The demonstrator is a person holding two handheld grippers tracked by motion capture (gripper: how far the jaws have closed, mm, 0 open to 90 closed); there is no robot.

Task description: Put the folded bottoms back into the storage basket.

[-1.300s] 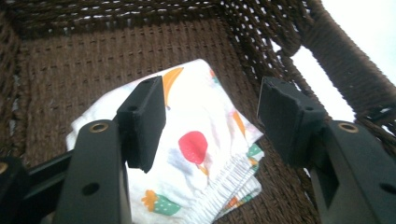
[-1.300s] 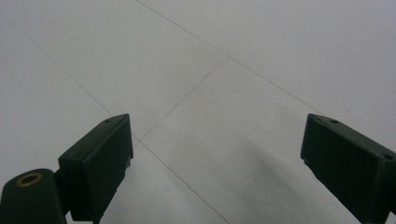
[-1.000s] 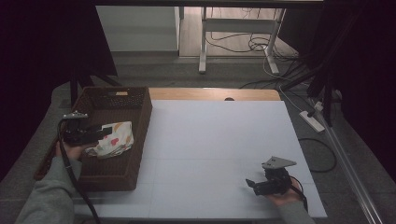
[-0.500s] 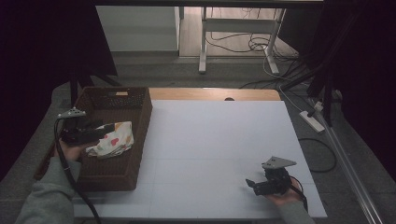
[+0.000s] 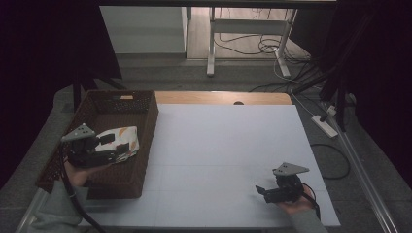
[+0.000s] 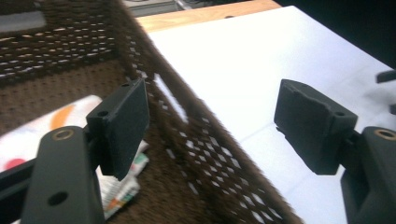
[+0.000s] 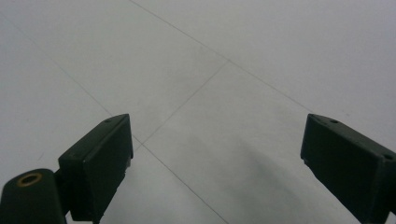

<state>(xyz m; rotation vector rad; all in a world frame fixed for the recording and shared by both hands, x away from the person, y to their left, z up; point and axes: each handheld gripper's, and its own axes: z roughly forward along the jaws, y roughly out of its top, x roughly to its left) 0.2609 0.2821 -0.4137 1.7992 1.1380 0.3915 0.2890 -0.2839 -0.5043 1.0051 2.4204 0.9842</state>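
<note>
1. High view: the basket (image 5: pixel 141 141) is the landmark, at the left edge of the white table (image 5: pixel 228 155). The pouch (image 5: pixel 119 141), white with orange and red marks, lies inside the basket near its right wall. The left gripper (image 5: pixel 112 144) hangs over the basket just left of the pouch; its jaws have just been opening and nothing is between them. The right gripper (image 5: pixel 262 191) rests well to the right of the basket, on bare table.
2. Left gripper view: the left gripper (image 6: pixel 212 123) stands wide, both pads bare. The pouch (image 6: pixel 70 123) lies on the basket floor below the left jaw, apart from it. The basket (image 6: pixel 196 149) wall runs between the jaws.
3. Right gripper view: the right gripper (image 7: pixel 215 158) is wide open and empty over the table (image 7: pixel 196 60).
4. Judgement: the pouch looks released into the basket, so the drop step is ending. The next move calls for lifting the left gripper clear of the wall without snagging the pouch.
</note>
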